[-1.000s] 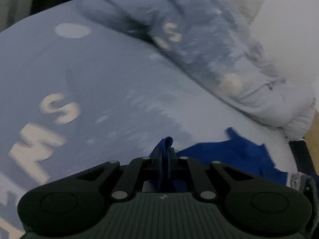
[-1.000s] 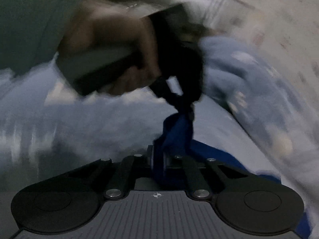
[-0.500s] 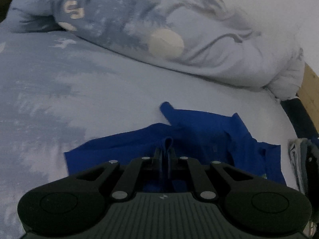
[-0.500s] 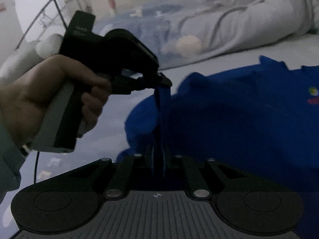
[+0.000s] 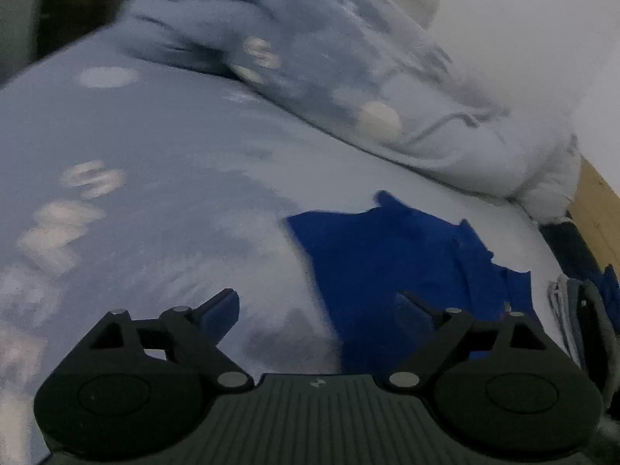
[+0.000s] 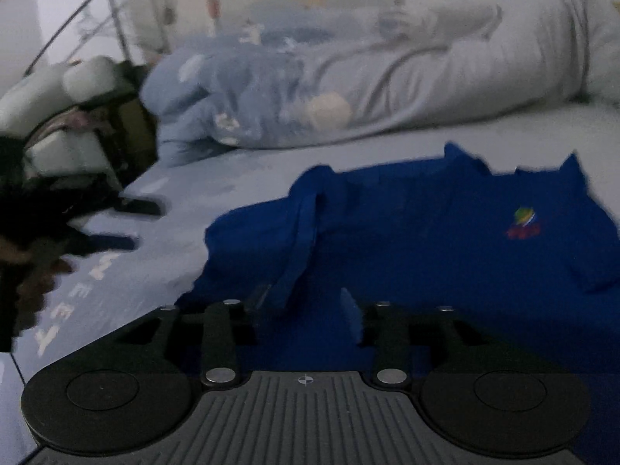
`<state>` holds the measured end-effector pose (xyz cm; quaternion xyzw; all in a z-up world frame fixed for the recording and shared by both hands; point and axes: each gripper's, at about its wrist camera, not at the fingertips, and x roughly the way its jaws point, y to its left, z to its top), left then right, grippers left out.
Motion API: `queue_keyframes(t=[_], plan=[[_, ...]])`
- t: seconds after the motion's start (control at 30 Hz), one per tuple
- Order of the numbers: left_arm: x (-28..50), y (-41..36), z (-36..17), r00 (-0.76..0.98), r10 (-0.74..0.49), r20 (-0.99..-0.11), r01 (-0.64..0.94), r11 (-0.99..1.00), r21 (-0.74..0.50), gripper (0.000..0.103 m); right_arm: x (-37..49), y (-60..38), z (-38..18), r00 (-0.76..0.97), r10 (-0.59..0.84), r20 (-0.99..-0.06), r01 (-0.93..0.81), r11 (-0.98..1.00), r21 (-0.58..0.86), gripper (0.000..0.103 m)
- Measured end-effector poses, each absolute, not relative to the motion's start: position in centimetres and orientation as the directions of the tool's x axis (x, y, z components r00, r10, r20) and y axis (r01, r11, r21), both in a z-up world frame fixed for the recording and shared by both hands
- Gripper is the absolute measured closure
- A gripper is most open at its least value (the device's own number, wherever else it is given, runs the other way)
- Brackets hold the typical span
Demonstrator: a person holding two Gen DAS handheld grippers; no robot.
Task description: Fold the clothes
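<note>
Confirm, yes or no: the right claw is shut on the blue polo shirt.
No: in the right wrist view the right claw stands open, its fingers spread apart above the blue polo shirt, clamping nothing.

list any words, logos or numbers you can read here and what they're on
"S": pale letter on the crumpled duvet, left wrist view; its neighbours are blurred.
"S", "M": pale letters on the bed sheet; the rest is smeared.
Sheet lettering in the right wrist view: too skewed to read.
Chest logo on the blue shirt: red wording too small.
</note>
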<state>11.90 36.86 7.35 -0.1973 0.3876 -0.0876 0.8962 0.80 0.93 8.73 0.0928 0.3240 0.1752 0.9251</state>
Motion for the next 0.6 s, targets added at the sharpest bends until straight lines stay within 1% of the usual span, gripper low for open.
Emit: queue_keyframes(t=[0.07,0.1,0.2,0.27,0.33,0.37,0.47,0.5,0.53,0.57,0.6], plan=[[7.0,38.9,8.5,0.703,-0.281,-0.654,-0.046,0.899,-0.436,0.008,-0.5,-0.2,10.0,0.703,0.445,-0.555,-0.328,0.895,0.302,0.05],[4.4,39.8,9.1,0.711,-0.267,-0.651,-0.072,0.893,-0.445,0.006,-1.9,-0.4,10.5,0.675,0.492,-0.55,-0.379,0.871,0.313,0.048],[-2.9,41.1,11.4,0.732,-0.226,-0.643,-0.137,0.875,-0.464,0.005,-7.0,-0.2,11.3,0.537,0.633,-0.558,-0.574,0.759,0.309,0.047],[-7.4,41.3,13.3,0.752,-0.199,-0.629,-0.173,0.86,-0.479,0.004,-10.2,0.8,11.0,0.433,0.697,-0.572,-0.694,0.663,0.282,0.046],[-11.8,41.4,15.0,0.77,-0.184,-0.61,-0.197,0.841,-0.503,0.002,-12.4,2.3,10.1,0.37,0.702,-0.608,-0.765,0.601,0.229,0.046],[-13.8,41.3,15.8,0.779,-0.175,-0.602,-0.21,0.832,-0.513,0.0,-13.3,3.0,9.5,0.354,0.694,-0.626,-0.788,0.582,0.2,0.046],[-18.0,40.7,16.9,0.791,-0.167,-0.589,-0.225,0.816,-0.533,0.0,-14.1,4.6,8.0,0.419,0.619,-0.664,-0.76,0.64,0.117,0.046],[-19.3,40.2,16.9,0.787,-0.181,-0.589,-0.228,0.803,-0.55,0.0,-14.1,4.8,7.8,0.431,0.606,-0.668,-0.741,0.66,0.121,0.046],[-19.7,39.7,16.6,0.783,-0.193,-0.591,-0.228,0.795,-0.562,0.0,-14.0,5.0,7.5,0.416,0.61,-0.674,-0.733,0.663,0.148,0.05],[-20.6,39.2,16.2,0.779,-0.203,-0.593,-0.233,0.785,-0.575,0.0,-14.0,5.3,7.2,0.389,0.617,-0.684,-0.738,0.653,0.17,0.057],[-21.1,38.6,15.6,0.771,-0.22,-0.597,-0.235,0.774,-0.588,0.0,-14.3,5.7,7.0,0.375,0.615,-0.693,-0.747,0.644,0.168,0.082]])
